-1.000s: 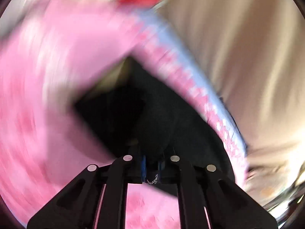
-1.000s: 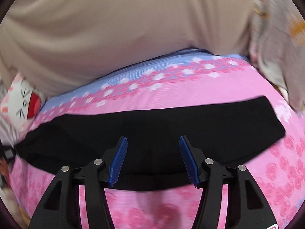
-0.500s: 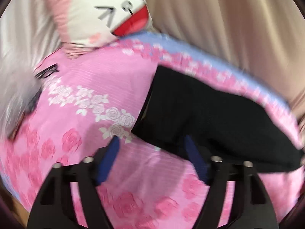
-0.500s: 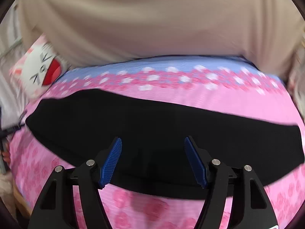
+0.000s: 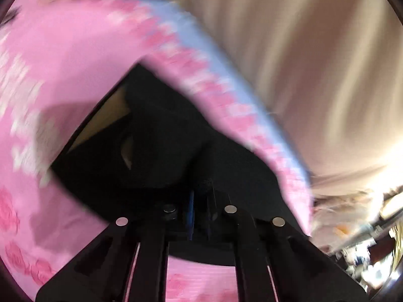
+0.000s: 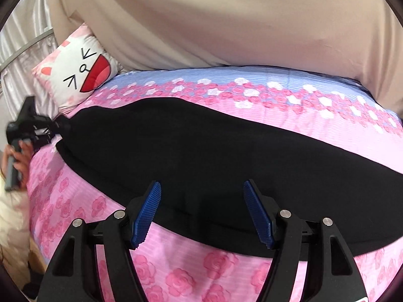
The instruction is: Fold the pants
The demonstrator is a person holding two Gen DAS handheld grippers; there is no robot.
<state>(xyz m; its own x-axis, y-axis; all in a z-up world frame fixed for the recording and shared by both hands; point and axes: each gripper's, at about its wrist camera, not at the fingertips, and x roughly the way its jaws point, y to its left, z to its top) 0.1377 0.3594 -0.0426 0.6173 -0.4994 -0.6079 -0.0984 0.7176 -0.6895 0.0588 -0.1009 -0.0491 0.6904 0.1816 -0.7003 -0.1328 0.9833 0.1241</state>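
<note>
Black pants [image 6: 206,151] lie folded lengthwise across a pink rose-print bed [image 6: 176,274]. My right gripper [image 6: 201,214] is open and empty, hovering over the near edge of the pants. My left gripper [image 5: 200,216] is shut on the left end of the pants [image 5: 151,151], which bunches and lifts in front of the camera; that view is blurred. In the right wrist view the left gripper [image 6: 54,125] shows at the far left at the pants' end, with the hand that holds it.
A white cat-face pillow [image 6: 78,75] lies at the back left of the bed. A beige curtain [image 6: 226,20] hangs behind the bed. The bed's near edge drops off at the lower left [image 6: 32,251].
My left gripper, open over the pants' left end half a second ago, has closed on it and lifted the cloth. The right gripper stayed open and turned slightly.
</note>
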